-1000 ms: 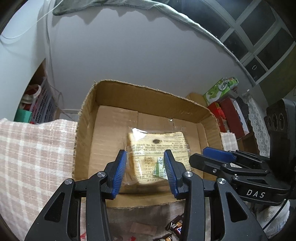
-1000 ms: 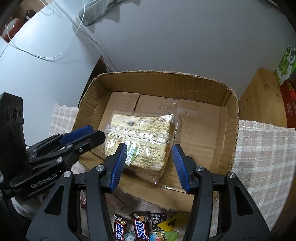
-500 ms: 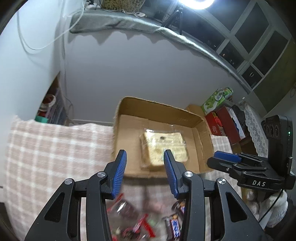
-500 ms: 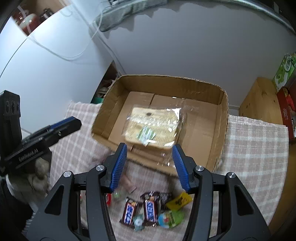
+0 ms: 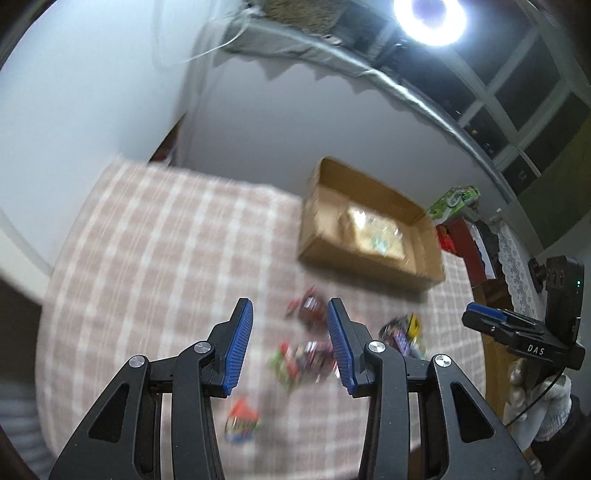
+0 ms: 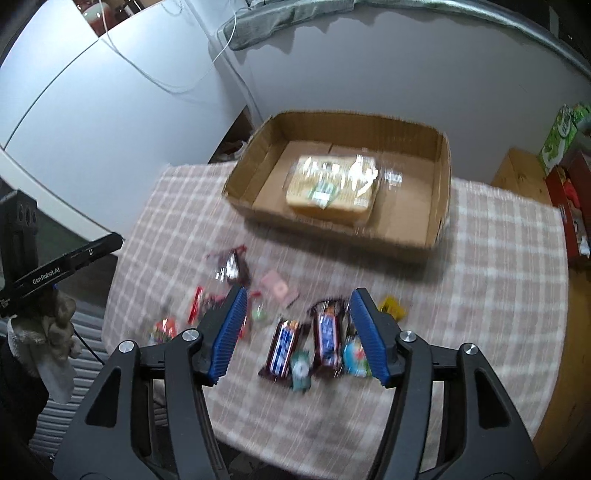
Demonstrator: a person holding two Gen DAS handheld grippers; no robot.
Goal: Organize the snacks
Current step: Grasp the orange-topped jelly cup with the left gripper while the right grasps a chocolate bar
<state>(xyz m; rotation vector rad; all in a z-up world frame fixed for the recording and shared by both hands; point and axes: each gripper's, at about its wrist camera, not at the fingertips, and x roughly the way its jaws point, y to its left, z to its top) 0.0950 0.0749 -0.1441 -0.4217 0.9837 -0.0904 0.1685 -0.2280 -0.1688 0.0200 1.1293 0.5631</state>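
The counter (image 6: 498, 258) has a pink and white checked cloth on it, and a bare wood edge shows at 4 o'clock in the right view. A brown box (image 6: 441, 173) with low walls sits on the cloth at 12 o'clock, by a plain grey wall (image 6: 369, 66). Inside the box lies one bread pack (image 6: 332, 184) in shiny clear wrap, flat on the bottom. The loose snacks (image 6: 284, 343) lie on the cloth nearer than the box, well apart from it. Two brown candy bars lie side by side in the middle, with small green and blue sweets just beside them, a yellow one at 3 o'clock, and red wrappers at 9 o'clock. The right gripper (image 6: 297, 334) hangs above these snacks. Its blue fingers (image 6: 227, 336) have just been opening, they stand fairly wide, and they hold nothing. The left gripper (image 5: 290, 345) hangs over the same pile, which is blurry in its view. Its fingers (image 5: 238, 347) are part open and empty too. White doors (image 6: 92, 110) stand at 10 o'clock with a thin white cord hanging down. A grey cloth lies on a ledge up high. A bright round lamp (image 5: 430, 18) shines at 1 o'clock in the left view, next to dark windows (image 5: 517, 96). Green and red boxes (image 6: 565, 158) are stacked at 3 o'clock beside the counter.
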